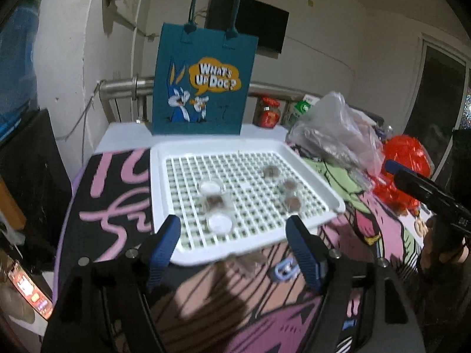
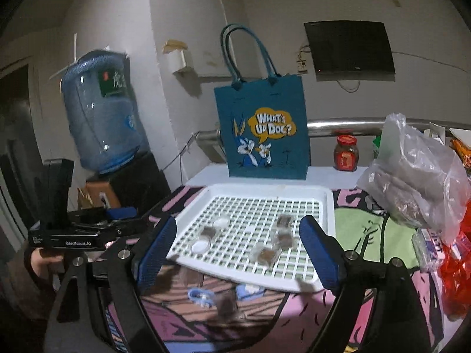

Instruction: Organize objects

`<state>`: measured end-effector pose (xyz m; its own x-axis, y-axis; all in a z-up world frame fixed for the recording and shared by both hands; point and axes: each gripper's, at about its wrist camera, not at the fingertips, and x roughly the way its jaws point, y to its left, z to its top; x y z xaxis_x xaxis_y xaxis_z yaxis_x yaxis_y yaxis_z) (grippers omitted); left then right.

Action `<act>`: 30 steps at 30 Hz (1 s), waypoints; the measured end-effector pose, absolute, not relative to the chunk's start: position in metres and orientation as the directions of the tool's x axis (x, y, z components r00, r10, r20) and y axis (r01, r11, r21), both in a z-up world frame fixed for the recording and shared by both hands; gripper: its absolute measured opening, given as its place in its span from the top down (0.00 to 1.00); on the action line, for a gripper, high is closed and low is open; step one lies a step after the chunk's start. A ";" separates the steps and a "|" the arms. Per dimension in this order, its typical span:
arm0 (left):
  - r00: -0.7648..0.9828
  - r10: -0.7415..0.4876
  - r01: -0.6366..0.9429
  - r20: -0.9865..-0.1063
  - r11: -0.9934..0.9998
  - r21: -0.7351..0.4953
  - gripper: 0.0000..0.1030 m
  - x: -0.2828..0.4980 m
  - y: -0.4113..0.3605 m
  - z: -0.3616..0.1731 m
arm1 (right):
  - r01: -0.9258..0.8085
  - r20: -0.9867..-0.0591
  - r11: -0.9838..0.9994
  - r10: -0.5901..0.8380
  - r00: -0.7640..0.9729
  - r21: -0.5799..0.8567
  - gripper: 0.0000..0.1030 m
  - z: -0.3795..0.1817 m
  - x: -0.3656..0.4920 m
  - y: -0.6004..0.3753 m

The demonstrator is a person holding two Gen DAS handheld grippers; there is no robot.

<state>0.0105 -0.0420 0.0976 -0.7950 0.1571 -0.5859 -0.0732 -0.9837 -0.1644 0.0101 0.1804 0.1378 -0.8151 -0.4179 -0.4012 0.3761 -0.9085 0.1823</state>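
Observation:
A white tray [image 1: 159,153] [image 2: 265,189] with a grid floor lies on the cartoon-print cloth. Several small clear boxes rest on it: white-filled ones [image 1: 219,223] [image 2: 200,245] on the left and brown-filled ones [image 1: 291,201] [image 2: 266,254] on the right. In front of the tray, on the cloth, lie a pale blue clip [image 1: 284,269] [image 2: 200,295] and a blurred brown box [image 2: 226,303]. My left gripper [image 1: 234,229] is open over the tray's near edge and holds nothing. My right gripper [image 2: 238,226] is open too, and empty.
A teal cartoon tote bag [image 1: 203,88] [image 2: 265,135] stands behind the tray. A clear plastic bag [image 2: 418,176], a red-lidded jar [image 2: 347,153] and a red bag [image 1: 409,158] crowd the right side. A blue water bottle [image 2: 100,117] stands to the left of the table.

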 end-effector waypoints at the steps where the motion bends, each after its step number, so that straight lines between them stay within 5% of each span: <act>1: -0.790 0.156 -0.075 -0.593 -0.984 -0.160 0.28 0.014 -0.040 0.094 | 0.375 -0.411 -0.909 -0.417 -0.811 0.181 0.17 0.133 0.012 0.180; 16: -0.657 0.123 -0.066 -0.744 -0.992 -0.106 0.28 0.010 -0.016 0.022 | 0.348 -0.662 -0.929 -0.341 -0.667 0.128 0.17 0.040 0.000 0.158; 30: -0.622 0.053 -0.047 -0.781 -0.998 -0.031 0.28 -0.004 -0.008 0.008 | 0.386 -0.741 -0.918 -0.321 -0.590 0.091 0.17 0.022 -0.011 0.143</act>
<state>-0.0036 -0.0079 0.0077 -0.6219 0.0534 -0.7813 -0.0466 -0.9984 -0.0311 -0.0111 0.1432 0.0216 -0.5897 -0.3214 -0.7409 0.3863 -0.9179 0.0908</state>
